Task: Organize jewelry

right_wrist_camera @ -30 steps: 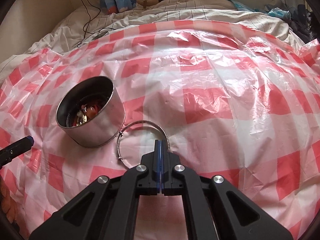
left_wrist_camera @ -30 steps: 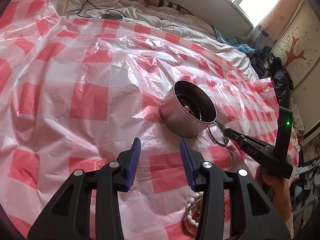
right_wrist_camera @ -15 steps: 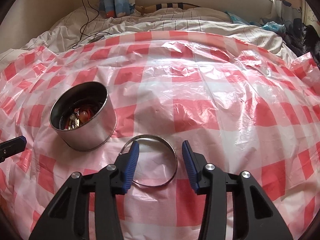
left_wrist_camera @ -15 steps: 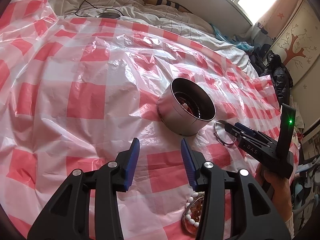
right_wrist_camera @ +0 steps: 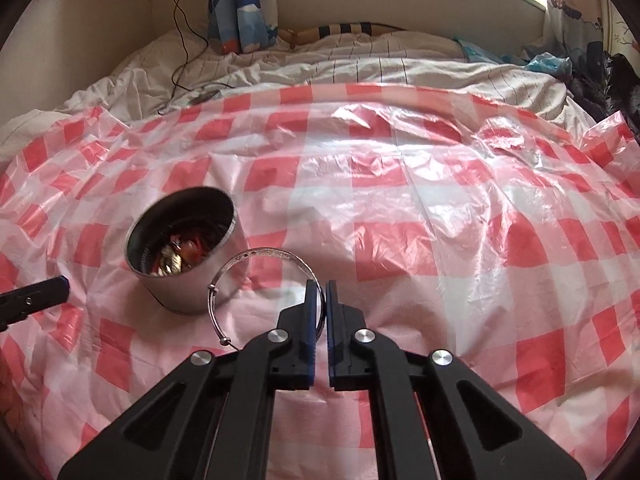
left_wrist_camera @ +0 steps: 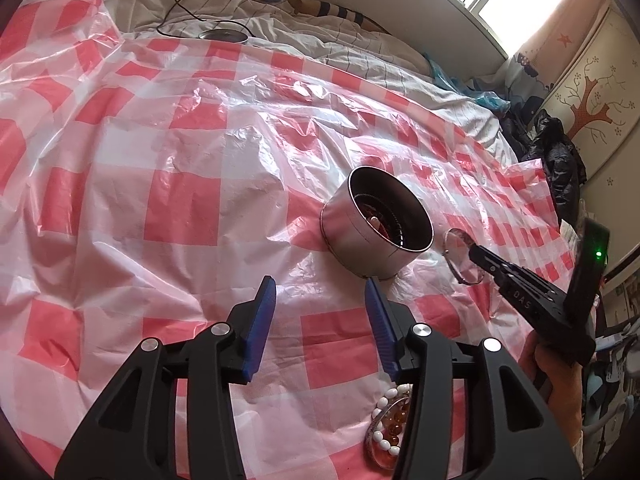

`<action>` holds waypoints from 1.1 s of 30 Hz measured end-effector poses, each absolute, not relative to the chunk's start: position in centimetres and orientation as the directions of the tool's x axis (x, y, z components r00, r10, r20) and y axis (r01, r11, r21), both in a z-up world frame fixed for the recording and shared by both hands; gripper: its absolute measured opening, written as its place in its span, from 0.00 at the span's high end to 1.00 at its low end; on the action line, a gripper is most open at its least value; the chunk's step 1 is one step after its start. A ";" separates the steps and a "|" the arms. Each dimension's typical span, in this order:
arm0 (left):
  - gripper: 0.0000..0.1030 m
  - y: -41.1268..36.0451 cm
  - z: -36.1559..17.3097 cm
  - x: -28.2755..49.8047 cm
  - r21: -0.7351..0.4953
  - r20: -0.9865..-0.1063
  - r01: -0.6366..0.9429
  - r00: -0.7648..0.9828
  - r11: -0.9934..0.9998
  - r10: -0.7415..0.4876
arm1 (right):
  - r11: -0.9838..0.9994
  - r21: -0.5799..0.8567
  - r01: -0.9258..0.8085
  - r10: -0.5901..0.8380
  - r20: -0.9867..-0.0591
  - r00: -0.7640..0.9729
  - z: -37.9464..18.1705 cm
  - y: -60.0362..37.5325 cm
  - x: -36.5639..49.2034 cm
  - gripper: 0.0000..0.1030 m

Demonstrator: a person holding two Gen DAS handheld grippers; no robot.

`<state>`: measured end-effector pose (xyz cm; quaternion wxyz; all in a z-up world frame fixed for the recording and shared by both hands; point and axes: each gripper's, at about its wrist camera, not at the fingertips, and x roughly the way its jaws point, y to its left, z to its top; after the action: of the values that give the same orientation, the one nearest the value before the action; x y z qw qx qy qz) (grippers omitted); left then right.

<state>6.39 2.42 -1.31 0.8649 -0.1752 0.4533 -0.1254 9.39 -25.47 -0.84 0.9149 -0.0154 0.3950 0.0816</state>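
A round metal tin (right_wrist_camera: 192, 292) with jewelry inside stands on the red-and-white checked plastic sheet (right_wrist_camera: 400, 208). My right gripper (right_wrist_camera: 323, 286) is shut on the near rim of a thin silver bangle (right_wrist_camera: 256, 256), which hangs tilted just right of the tin. In the left wrist view the same tin (left_wrist_camera: 360, 240), bangle (left_wrist_camera: 454, 256) and right gripper (left_wrist_camera: 476, 250) lie ahead to the right. My left gripper (left_wrist_camera: 320, 292) hovers in front of the tin; its jaws are opening with nothing between them. White and amber bead bracelets (left_wrist_camera: 390, 424) lie under its right finger.
The sheet covers a bed with rumpled white bedding (right_wrist_camera: 360, 64) behind. A black cable and round disc (left_wrist_camera: 224, 35) lie at the far edge. Dark clothes (left_wrist_camera: 560, 160) are piled at the right. A person's hand (left_wrist_camera: 560, 380) holds the right gripper.
The right gripper opened over the bangle lying flat, then shut on its rim and raised it off the sheet. The left gripper stayed in place, its jaws slightly wider.
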 end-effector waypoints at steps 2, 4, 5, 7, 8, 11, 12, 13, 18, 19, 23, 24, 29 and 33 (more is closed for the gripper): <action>0.57 2.8 -1.2 6.5 -0.422 -0.738 0.049 0.562 0.905 -0.374 | 0.980 0.083 -0.182 0.188 -0.694 0.695 0.6 -25.1 9.2 0.95; 0.57 3.0 -1.1 6.5 -0.423 -0.736 0.045 0.565 0.905 -0.372 | 0.974 0.106 -0.199 0.218 -0.678 0.702 1.5 -24.1 9.6 0.95; 0.57 3.0 -1.1 6.5 -0.424 -0.736 0.044 0.565 0.905 -0.373 | 0.972 0.102 -0.214 0.225 -0.680 0.698 1.7 -23.3 10.2 0.95; 0.56 3.0 -1.0 6.6 -0.423 -0.737 0.046 0.564 0.905 -0.373 | 0.969 0.063 -0.240 0.217 -0.685 0.695 1.9 -21.3 11.3 0.95; 0.56 3.1 -1.0 6.5 -0.422 -0.737 0.045 0.565 0.905 -0.372 | 0.966 0.038 -0.255 0.209 -0.695 0.688 1.8 -20.2 12.0 0.95; 0.56 3.3 -0.9 6.5 -0.427 -0.733 0.043 0.569 0.903 -0.374 | 0.956 -0.059 -0.286 0.154 -0.732 0.664 0.1 -17.1 14.0 0.95; 0.55 3.4 -0.8 6.5 -0.428 -0.731 0.042 0.572 0.903 -0.373 | 0.953 -0.072 -0.296 0.144 -0.750 0.645 -0.8 -16.4 14.5 0.95; 0.55 3.6 -0.7 6.5 -0.429 -0.728 0.041 0.575 0.902 -0.373 | 0.949 -0.075 -0.306 0.139 -0.771 0.621 -1.9 -15.9 14.9 0.95; 0.53 3.9 -0.1 6.4 -0.431 -0.719 0.041 0.589 0.901 -0.370 | 0.949 -0.067 -0.307 0.143 -0.778 0.612 -2.9 -15.7 14.8 0.67; 0.53 3.9 -0.1 6.4 -0.429 -0.719 0.042 0.589 0.903 -0.369 | 0.956 -0.065 -0.286 0.144 -0.746 0.650 -1.9 -16.3 14.1 0.63; 0.53 3.3 0.0 6.3 -0.419 -0.723 0.054 0.584 0.907 -0.369 | 0.966 -0.053 -0.253 0.155 -0.663 0.732 1.4 -18.7 9.9 0.57; 0.52 3.0 0.0 6.3 -0.412 -0.725 0.061 0.582 0.909 -0.368 | 0.967 -0.052 -0.248 0.155 -0.652 0.742 1.8 -19.6 8.4 0.53; 0.51 1.7 -0.1 6.2 -0.376 -0.741 0.087 0.570 0.923 -0.356 | 0.975 -0.037 -0.217 0.140 -0.656 0.741 0.3 -24.0 2.1 0.46; 0.49 0.5 0.1 5.6 -0.366 -0.741 0.110 0.566 0.924 -0.361 | 0.989 0.029 -0.146 0.125 -0.688 0.715 -1.5 -26.5 0.0 0.42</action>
<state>5.58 0.54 0.07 0.8735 -0.1410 0.4460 -0.1347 0.04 -26.50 -1.52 0.9258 -0.0135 0.3706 0.0732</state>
